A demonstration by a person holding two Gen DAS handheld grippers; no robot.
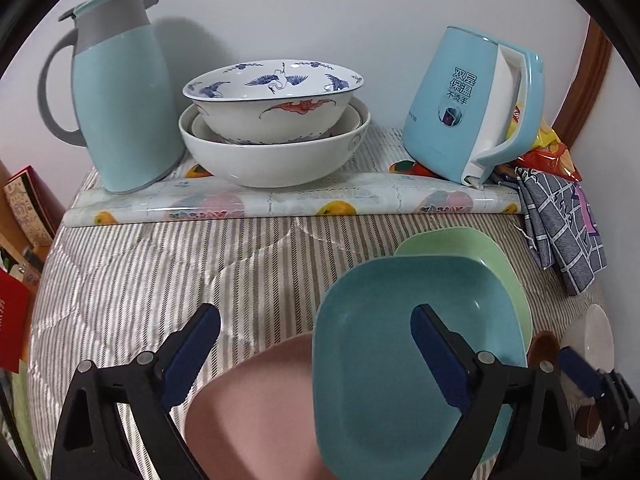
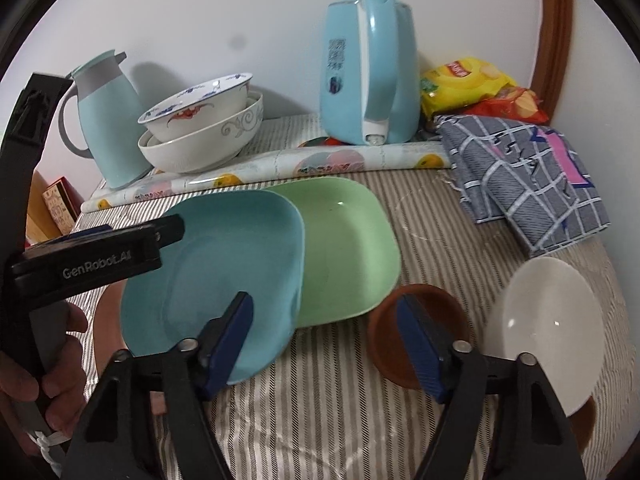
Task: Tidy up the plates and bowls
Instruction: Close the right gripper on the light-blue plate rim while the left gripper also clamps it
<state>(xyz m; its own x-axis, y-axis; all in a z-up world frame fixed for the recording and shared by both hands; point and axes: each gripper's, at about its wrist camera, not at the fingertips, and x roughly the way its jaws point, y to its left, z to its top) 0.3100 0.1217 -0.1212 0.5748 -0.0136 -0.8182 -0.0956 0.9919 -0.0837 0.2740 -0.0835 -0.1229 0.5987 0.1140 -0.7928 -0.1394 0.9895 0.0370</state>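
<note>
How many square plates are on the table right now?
3: a blue plate lying over the edge of a green plate, and a pink plate partly under the blue one near the left tool. Others may be hidden.

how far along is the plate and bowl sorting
Done: three patterned bowls sit nested at the back, and the blue plate overlaps the green plate. In hand: nothing; left gripper and right gripper are open. Left: pink plate, brown dish, white bowl.

Black claw (image 2: 326,344) arms, blue ribbed pads (image 2: 230,344), silver screws, white "GenRobot.AI" lettering
</note>
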